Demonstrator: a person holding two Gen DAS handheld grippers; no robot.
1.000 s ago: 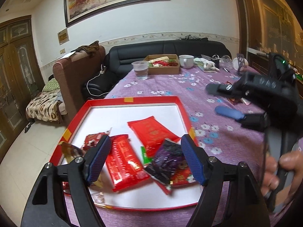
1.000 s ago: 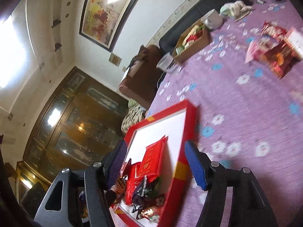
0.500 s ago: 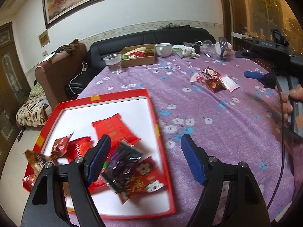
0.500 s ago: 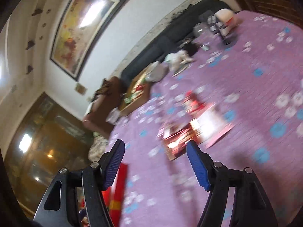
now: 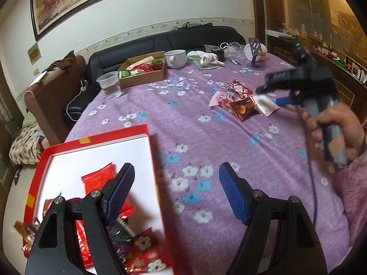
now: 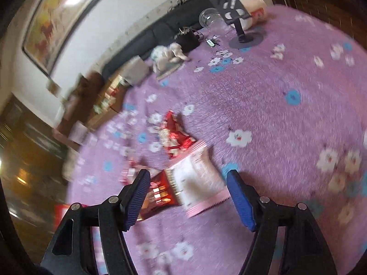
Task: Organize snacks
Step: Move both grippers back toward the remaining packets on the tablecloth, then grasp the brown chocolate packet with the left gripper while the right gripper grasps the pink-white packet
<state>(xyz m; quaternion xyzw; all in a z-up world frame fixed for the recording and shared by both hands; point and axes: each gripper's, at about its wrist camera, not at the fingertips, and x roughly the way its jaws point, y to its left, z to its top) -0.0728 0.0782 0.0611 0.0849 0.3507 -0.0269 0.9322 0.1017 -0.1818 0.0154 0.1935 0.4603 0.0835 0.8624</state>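
A red-rimmed white tray (image 5: 96, 135) at the near left of the purple flowered table holds several red and dark snack packets (image 5: 98, 180). My left gripper (image 5: 176, 193) is open and empty above the tray's right rim. A small pile of loose snack packets (image 5: 243, 100) lies at the right middle of the table. My right gripper (image 6: 188, 197) is open just above that pile, over a pink-and-white packet (image 6: 199, 178) and a brown packet (image 6: 158, 194); it also shows in the left wrist view (image 5: 275, 91), held by a hand.
A cardboard box of snacks (image 5: 142, 71), a plastic cup (image 5: 109, 84), a white mug (image 5: 175, 58), a phone stand (image 5: 255, 55) and small clutter stand along the table's far edge. A black sofa (image 5: 160, 43) lies behind.
The right gripper has swung away from the tray to the loose packets at the right and dropped close over them. The left gripper has drifted right, off the tray's middle.
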